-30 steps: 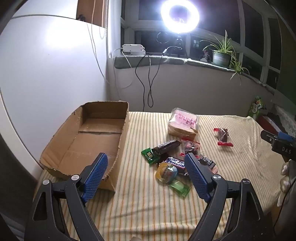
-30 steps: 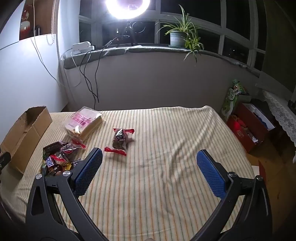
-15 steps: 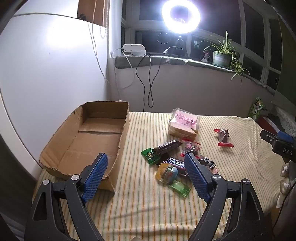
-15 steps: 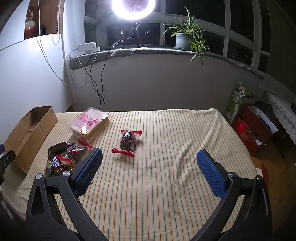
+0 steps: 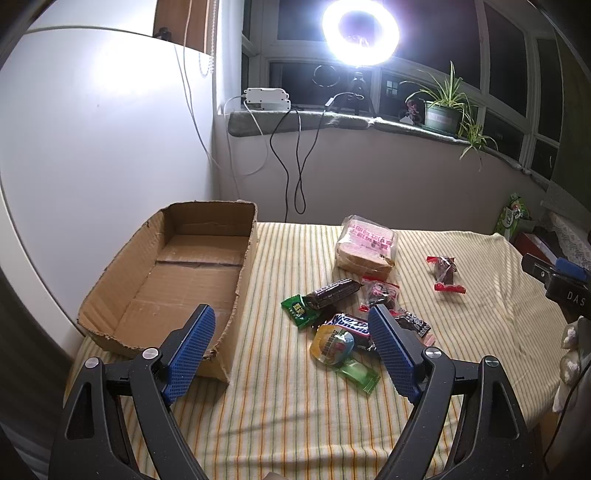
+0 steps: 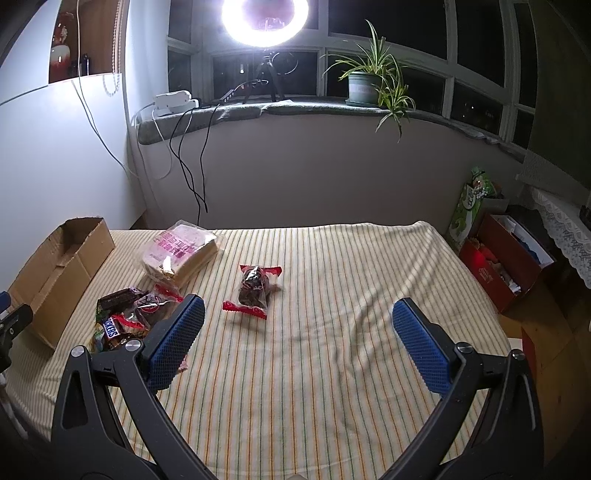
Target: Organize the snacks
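- I take the cardboard box (image 5: 177, 280) as my landmark: it lies open-topped at the left edge of the striped cloth (image 5: 295, 413), with nothing I can see inside.
- Just right of the box lies a heap of snacks: a green packet (image 5: 298, 311), a dark bar (image 5: 334, 291), a Snickers bar (image 5: 351, 325) and a round yellow-rimmed jelly cup (image 5: 331, 345).
- Behind the heap, farther from the box, sits a bagged loaf of bread (image 5: 365, 248).
- Well right of the box, apart from the heap, a red-ended wrapped sweet (image 6: 255, 286) lies alone.
- A ring light (image 6: 265, 18) and potted plant (image 6: 369, 79) stand on the sill beyond.
- My left gripper (image 5: 290, 354) hovers wide apart, gripping nothing, one pad over the box's near corner.
- My right gripper (image 6: 297, 345) is spread equally wide, bare cloth between its pads.
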The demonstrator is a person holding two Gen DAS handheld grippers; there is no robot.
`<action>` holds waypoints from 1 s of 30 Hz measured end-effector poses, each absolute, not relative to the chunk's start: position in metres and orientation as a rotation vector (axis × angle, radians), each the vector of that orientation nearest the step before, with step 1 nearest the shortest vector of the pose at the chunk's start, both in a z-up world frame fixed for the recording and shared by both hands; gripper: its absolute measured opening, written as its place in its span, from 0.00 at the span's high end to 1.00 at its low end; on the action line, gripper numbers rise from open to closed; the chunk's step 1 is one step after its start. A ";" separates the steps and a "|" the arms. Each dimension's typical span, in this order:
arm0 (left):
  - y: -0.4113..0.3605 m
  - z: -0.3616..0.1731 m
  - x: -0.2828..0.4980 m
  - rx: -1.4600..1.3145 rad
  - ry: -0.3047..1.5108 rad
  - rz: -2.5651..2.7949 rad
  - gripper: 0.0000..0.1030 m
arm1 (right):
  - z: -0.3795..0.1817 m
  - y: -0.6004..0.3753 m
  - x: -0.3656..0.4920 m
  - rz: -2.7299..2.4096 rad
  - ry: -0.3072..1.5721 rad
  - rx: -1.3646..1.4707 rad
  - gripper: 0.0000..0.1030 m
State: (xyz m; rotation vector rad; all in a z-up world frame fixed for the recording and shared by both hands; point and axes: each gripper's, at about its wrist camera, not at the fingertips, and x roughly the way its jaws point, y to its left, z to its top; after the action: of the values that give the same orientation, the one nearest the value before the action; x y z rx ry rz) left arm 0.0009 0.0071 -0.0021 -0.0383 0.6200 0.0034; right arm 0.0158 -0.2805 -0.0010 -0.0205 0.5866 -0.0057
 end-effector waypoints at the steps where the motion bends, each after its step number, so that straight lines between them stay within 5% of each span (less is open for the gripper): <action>1: 0.007 -0.002 0.001 -0.039 0.619 0.003 0.17 | -0.001 -0.280 0.016 -0.006 0.588 -0.021 0.00; 30: 0.009 0.000 0.000 -0.045 0.622 -0.001 0.17 | -0.001 -0.275 0.016 0.013 0.592 -0.032 0.00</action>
State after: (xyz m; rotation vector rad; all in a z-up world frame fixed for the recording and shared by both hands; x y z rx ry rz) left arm -0.0003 0.0093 -0.0005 -0.0453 0.6216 -0.0014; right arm 0.0164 -0.2751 -0.0011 -0.0319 0.5915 0.0133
